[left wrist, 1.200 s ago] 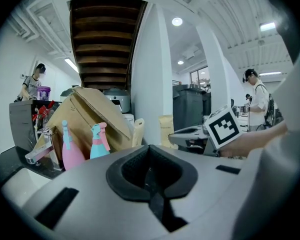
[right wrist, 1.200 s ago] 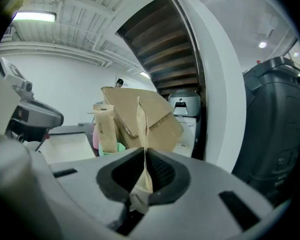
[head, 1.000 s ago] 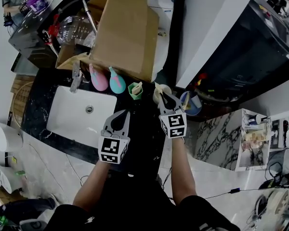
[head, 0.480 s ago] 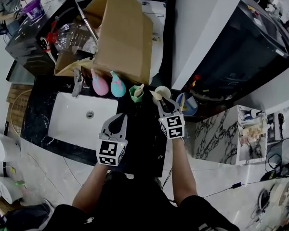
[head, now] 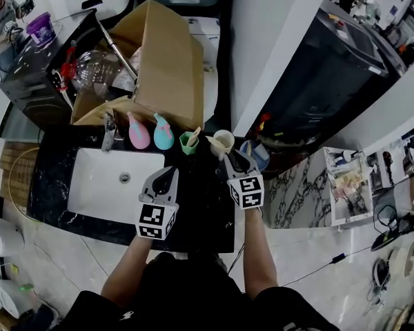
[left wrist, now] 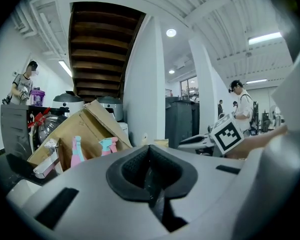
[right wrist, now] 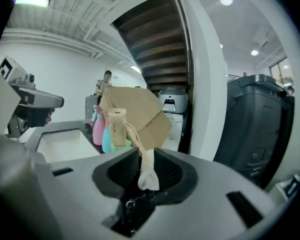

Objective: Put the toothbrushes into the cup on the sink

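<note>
My right gripper [head: 236, 160] [right wrist: 148, 183] is shut on the pale end of a cream toothbrush [right wrist: 148, 170]. Its head, in a brown paper sleeve [right wrist: 117, 128], points up and to the left. In the head view this brush reaches over a cream cup [head: 223, 143] on the black counter. A green cup [head: 188, 143] to the left of it has another toothbrush [head: 195, 133] standing in it. My left gripper [head: 165, 178] [left wrist: 150, 176] hovers over the counter beside the white sink [head: 96, 185], shut with nothing in it.
A pink bottle [head: 138, 135] and a teal bottle [head: 163, 135] stand behind the sink beside the faucet [head: 109, 131]. A big cardboard box [head: 165, 61] leans behind them. A blue bowl [head: 257, 154] sits right of the cream cup. A person [head: 1, 19] stands far left.
Both grippers have risen a little and drifted over the counter. The right one still holds the toothbrush by the cream cup, and the left one stays shut.
</note>
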The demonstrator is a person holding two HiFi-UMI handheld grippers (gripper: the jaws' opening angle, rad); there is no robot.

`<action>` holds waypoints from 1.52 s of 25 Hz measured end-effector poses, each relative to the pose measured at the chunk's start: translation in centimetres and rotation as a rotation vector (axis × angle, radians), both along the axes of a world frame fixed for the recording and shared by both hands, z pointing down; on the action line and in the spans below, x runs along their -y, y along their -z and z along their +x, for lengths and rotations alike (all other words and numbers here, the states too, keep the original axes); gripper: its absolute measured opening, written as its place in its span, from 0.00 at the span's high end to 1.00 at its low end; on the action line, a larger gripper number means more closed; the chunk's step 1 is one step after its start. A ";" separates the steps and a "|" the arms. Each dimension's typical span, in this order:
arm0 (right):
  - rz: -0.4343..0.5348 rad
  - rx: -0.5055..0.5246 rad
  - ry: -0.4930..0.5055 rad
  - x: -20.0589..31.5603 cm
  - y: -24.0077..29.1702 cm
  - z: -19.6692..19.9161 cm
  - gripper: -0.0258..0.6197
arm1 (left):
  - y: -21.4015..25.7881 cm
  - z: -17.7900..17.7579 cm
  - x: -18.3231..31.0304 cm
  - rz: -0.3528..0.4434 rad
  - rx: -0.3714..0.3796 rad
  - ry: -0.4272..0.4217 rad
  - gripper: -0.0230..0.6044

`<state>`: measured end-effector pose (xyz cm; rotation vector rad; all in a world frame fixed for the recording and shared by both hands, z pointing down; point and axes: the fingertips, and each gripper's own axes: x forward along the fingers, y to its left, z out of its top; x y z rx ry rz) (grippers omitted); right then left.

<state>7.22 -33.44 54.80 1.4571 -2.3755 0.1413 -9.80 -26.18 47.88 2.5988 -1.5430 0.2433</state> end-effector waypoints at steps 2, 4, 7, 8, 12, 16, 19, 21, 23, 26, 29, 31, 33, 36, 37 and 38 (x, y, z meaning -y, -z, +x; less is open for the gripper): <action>0.012 0.030 -0.022 -1.1 1.1 0.1 0.84 | 0.7 -0.1 -0.2 0.017 -0.015 -0.020 0.96; 0.021 0.062 -0.044 -2.3 2.1 0.2 0.84 | 1.5 -0.1 -0.5 0.028 -0.037 -0.045 0.96; 0.036 0.133 -0.072 -4.2 4.0 0.1 0.84 | 2.6 -0.3 -1.1 0.046 -0.049 -0.080 0.96; 0.043 0.154 -0.079 -4.8 4.7 -0.1 0.84 | 2.9 -0.4 -1.2 0.051 -0.051 -0.090 0.96; 0.081 0.214 -0.097 -7.6 7.7 -0.9 0.91 | 4.2 -0.8 -2.3 0.065 -0.080 -0.125 0.96; 0.127 0.273 -0.133 -10.2 10.7 -1.4 0.96 | 5.4 -0.9 -3.7 0.113 -0.069 -0.170 0.96; 0.160 0.269 -0.162 -12.3 12.4 -1.9 0.96 | 6.2 -1.4 -4.8 0.138 -0.062 -0.191 0.96; 0.179 0.256 -0.185 -13.9 13.4 -2.2 0.96 | 6.6 -1.9 -5.4 0.149 -0.062 -0.204 0.96; 0.188 0.253 -0.208 -15.3 14.0 -2.7 0.96 | 6.9 -2.5 -6.1 0.155 -0.068 -0.212 0.96; 0.189 0.275 -0.232 -17.5 14.4 -3.6 0.96 | 7.2 -3.6 -7.2 0.156 -0.084 -0.214 0.96; 0.197 0.294 -0.247 -19.3 15.0 -4.4 0.96 | 7.5 -4.3 -8.2 0.154 -0.100 -0.229 0.96; 0.203 0.296 -0.247 -20.1 15.5 -5.1 0.96 | 7.8 -4.7 -8.8 0.155 -0.108 -0.237 0.96; 0.208 0.302 -0.242 -20.9 15.9 -5.9 0.96 | 8.0 -5.2 -9.3 0.159 -0.112 -0.241 0.96; 0.216 0.311 -0.234 -21.6 16.5 -6.9 0.96 | 8.4 -5.8 -9.7 0.170 -0.114 -0.239 0.96; 0.217 0.314 -0.231 -21.7 16.6 -7.2 0.96 | 8.6 -6.1 -9.8 0.174 -0.115 -0.236 0.96; 0.217 0.315 -0.229 -21.8 16.7 -7.4 0.96 | 8.7 -6.3 -9.8 0.177 -0.116 -0.232 0.96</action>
